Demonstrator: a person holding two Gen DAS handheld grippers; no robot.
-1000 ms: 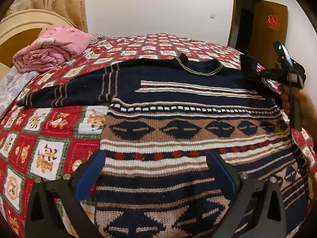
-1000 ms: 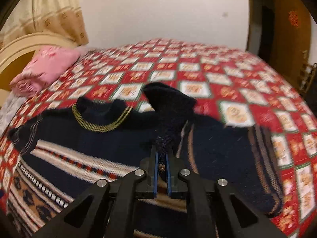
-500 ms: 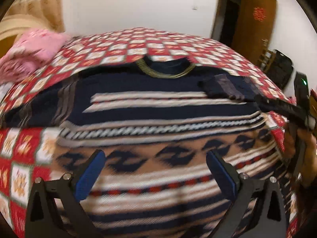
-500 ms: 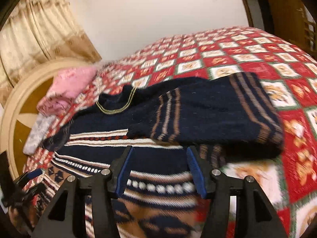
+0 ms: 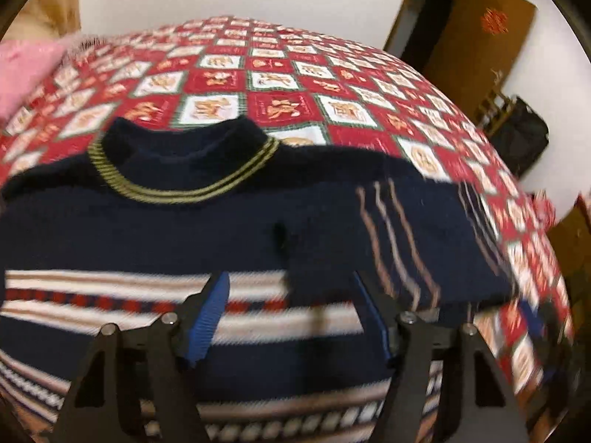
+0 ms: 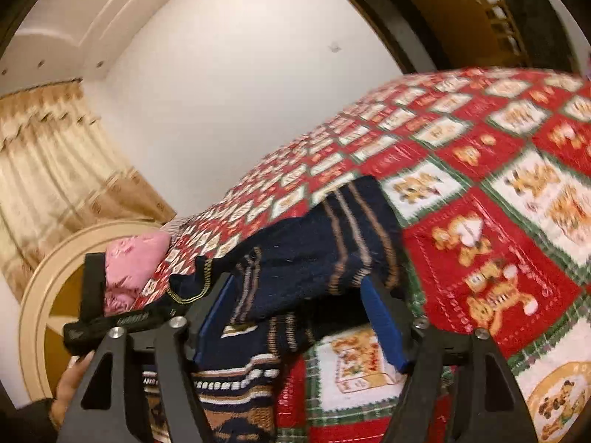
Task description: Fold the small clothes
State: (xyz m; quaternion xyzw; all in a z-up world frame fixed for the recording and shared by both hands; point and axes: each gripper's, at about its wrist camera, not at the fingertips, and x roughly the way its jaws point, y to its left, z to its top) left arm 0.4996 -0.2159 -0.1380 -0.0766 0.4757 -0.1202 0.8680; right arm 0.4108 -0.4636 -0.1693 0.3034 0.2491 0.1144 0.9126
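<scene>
A navy sweater (image 5: 166, 229) with a yellow-striped collar and banded pattern lies flat on the bed. Its right sleeve (image 5: 417, 243) is folded in over the chest. My left gripper (image 5: 291, 317) is open, low over the chest, its right finger at the sleeve's near edge. In the right wrist view the folded sleeve (image 6: 317, 254) lies just beyond my open right gripper (image 6: 299, 321), which holds nothing. The left gripper's body (image 6: 110, 325) and the hand holding it show at the left of that view.
A red and white checked bedspread (image 5: 280, 85) covers the bed. A folded pink blanket (image 6: 129, 269) sits by the cream headboard (image 6: 44, 295). A brown door (image 5: 476, 40) and a dark chair (image 5: 524, 133) stand beyond the bed's right side.
My right gripper opened and let go of the sleeve, which now lies folded over the chest; it has swung to the sweater's right side. My left gripper moved up to the chest.
</scene>
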